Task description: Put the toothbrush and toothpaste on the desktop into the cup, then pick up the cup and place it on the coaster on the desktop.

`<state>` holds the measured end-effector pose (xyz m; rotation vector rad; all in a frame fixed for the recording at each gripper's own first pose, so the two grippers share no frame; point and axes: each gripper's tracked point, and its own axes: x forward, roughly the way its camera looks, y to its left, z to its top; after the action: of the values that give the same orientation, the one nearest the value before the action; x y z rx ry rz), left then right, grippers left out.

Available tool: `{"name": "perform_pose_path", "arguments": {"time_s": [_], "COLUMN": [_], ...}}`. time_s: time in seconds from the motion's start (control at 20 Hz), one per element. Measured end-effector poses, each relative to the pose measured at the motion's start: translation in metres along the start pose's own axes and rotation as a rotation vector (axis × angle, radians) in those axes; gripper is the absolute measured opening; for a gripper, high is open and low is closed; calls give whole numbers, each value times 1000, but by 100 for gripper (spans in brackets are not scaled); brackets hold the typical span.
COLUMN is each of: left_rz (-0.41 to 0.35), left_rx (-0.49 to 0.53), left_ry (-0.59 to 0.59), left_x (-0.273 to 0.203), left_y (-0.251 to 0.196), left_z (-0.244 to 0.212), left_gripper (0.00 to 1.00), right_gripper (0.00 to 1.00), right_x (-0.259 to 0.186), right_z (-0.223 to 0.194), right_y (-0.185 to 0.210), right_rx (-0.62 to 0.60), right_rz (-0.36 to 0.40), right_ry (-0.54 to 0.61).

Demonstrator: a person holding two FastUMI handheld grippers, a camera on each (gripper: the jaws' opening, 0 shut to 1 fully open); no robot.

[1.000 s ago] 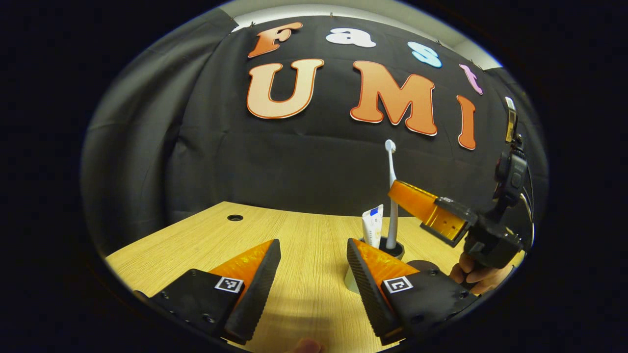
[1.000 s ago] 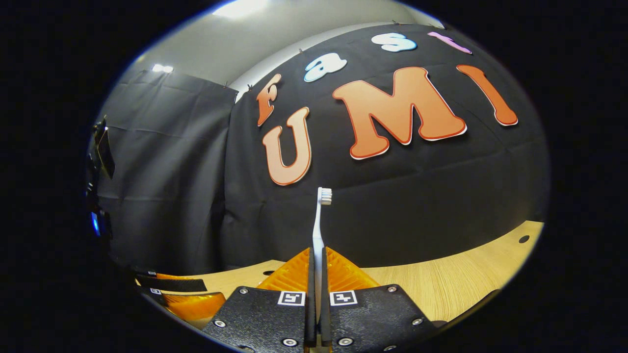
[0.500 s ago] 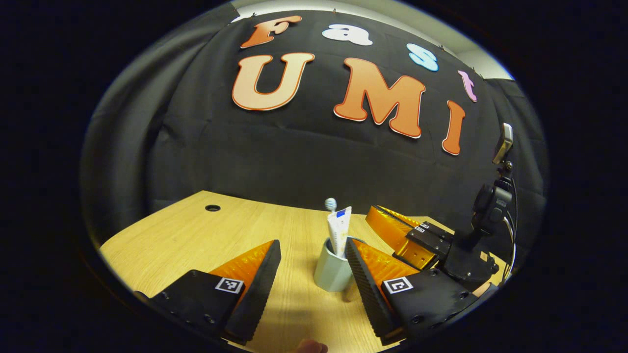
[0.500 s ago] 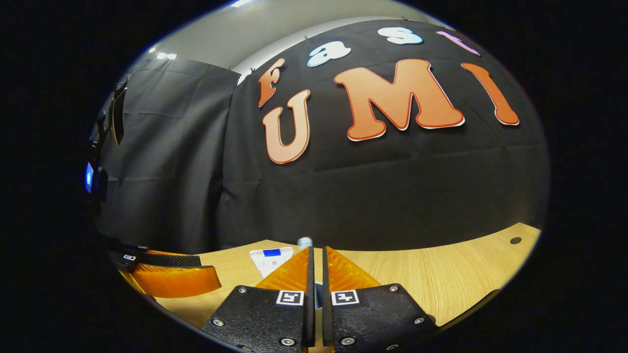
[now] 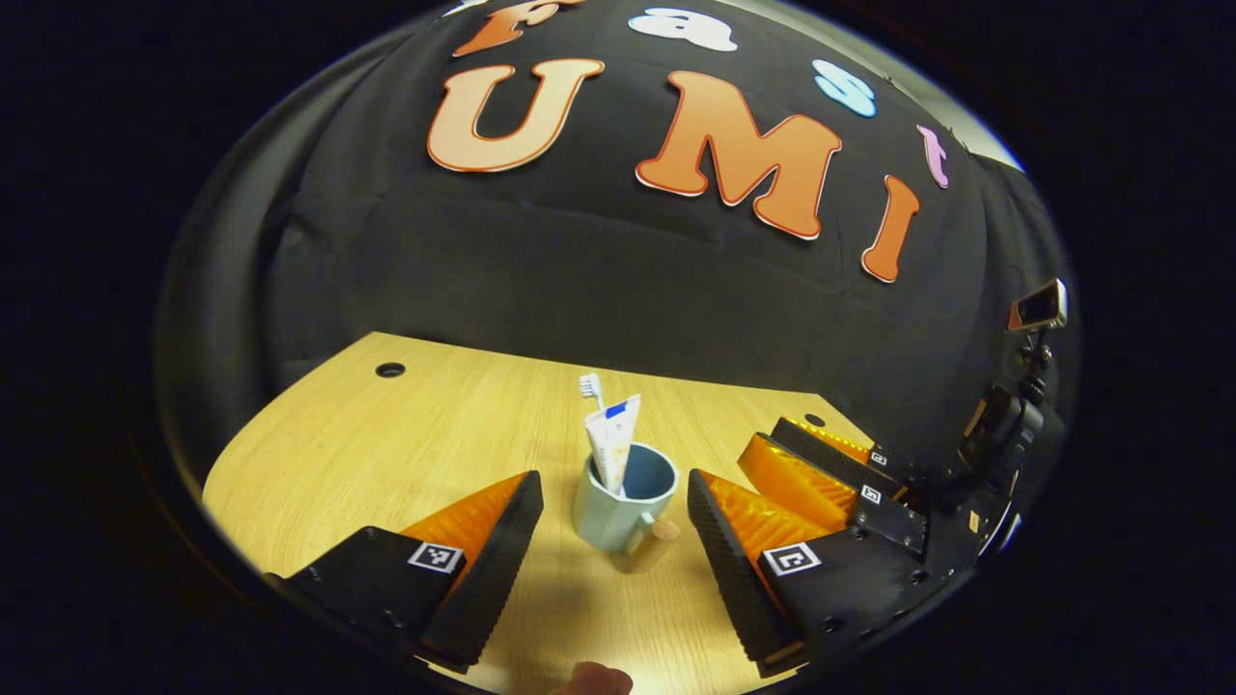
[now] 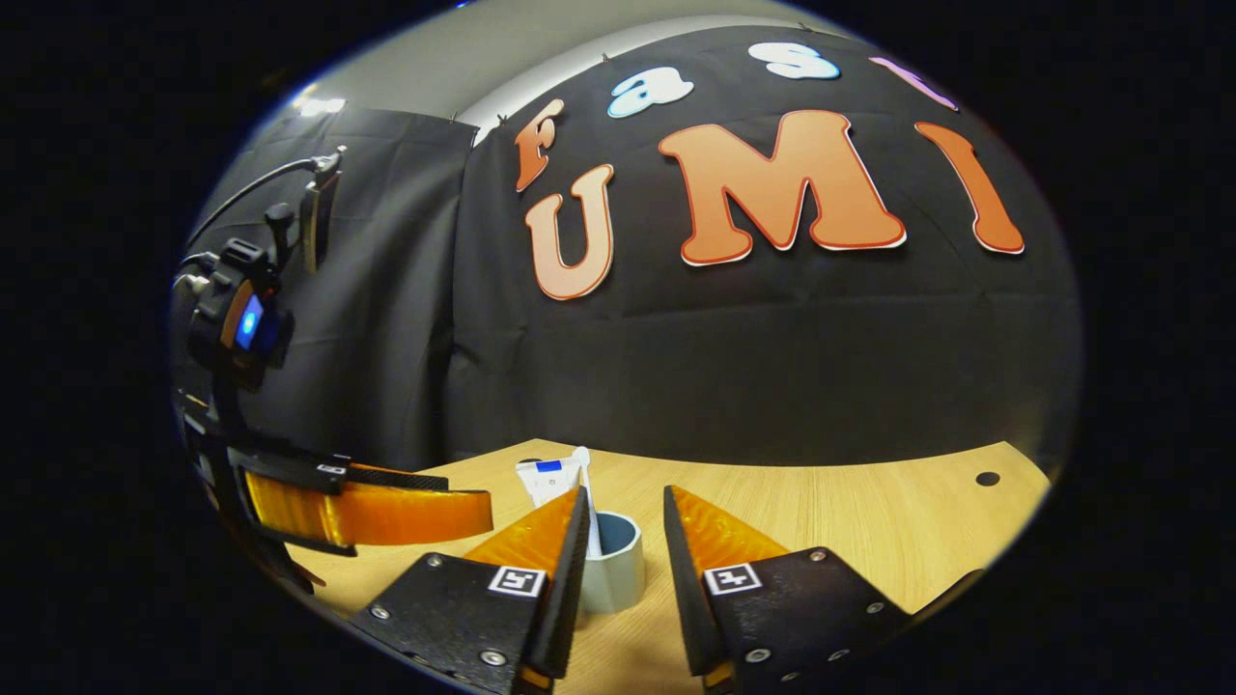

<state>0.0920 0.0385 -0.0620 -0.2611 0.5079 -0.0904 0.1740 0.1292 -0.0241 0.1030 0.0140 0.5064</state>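
Note:
A pale blue cup [image 5: 601, 521] stands on the wooden desk [image 5: 406, 444], with a white toothpaste tube [image 5: 614, 439] and a white toothbrush [image 5: 589, 386] upright inside it. My left gripper [image 5: 611, 481] is open; the cup sits just ahead, between its fingertips, untouched. My right gripper [image 5: 821, 468] lies low to the right of the cup. In the right gripper view that gripper [image 6: 625, 494] is open, the cup [image 6: 618, 584] stands between its fingers, and the toothpaste [image 6: 544, 479] and toothbrush [image 6: 582, 461] rise behind its left finger. The left gripper [image 6: 386, 514] reaches in from the left.
A short tan handle [image 5: 660, 532] sticks out of the cup toward me. The desk has cable holes at the back left [image 5: 390, 370] and back right [image 5: 814, 421]. The black booth wall closes the far side. A fingertip [image 5: 599, 681] shows at the bottom edge.
The right gripper lowered the toothbrush into the cup, let go and opened. The left gripper's view tipped down and now centres on the cup.

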Motion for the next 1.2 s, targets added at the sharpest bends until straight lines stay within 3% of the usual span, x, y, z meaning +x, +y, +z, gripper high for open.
{"name": "perform_pose_path", "arguments": {"time_s": [0.25,0.35,0.8,1.2], "left_rz": [-63,-58,4,138], "left_rx": [-114,-122,-181,-258], "left_ry": [181,263,633,804], "left_x": [7,14,47,61], "left_y": [-10,-11,-14,-11], "left_z": [1,-5,-51,-80], "left_gripper": [97,98,98,98], "right_gripper": [80,85,92,92], "right_x": [-45,-59,-109,-134], "right_z": [18,23,20,21], "right_y": [-21,-29,-66,-83], "right_rx": [-62,-65,-25,-43], "right_rz": [-39,-54,-109,-150], "right_ry": [-24,-27,3,-13]}}
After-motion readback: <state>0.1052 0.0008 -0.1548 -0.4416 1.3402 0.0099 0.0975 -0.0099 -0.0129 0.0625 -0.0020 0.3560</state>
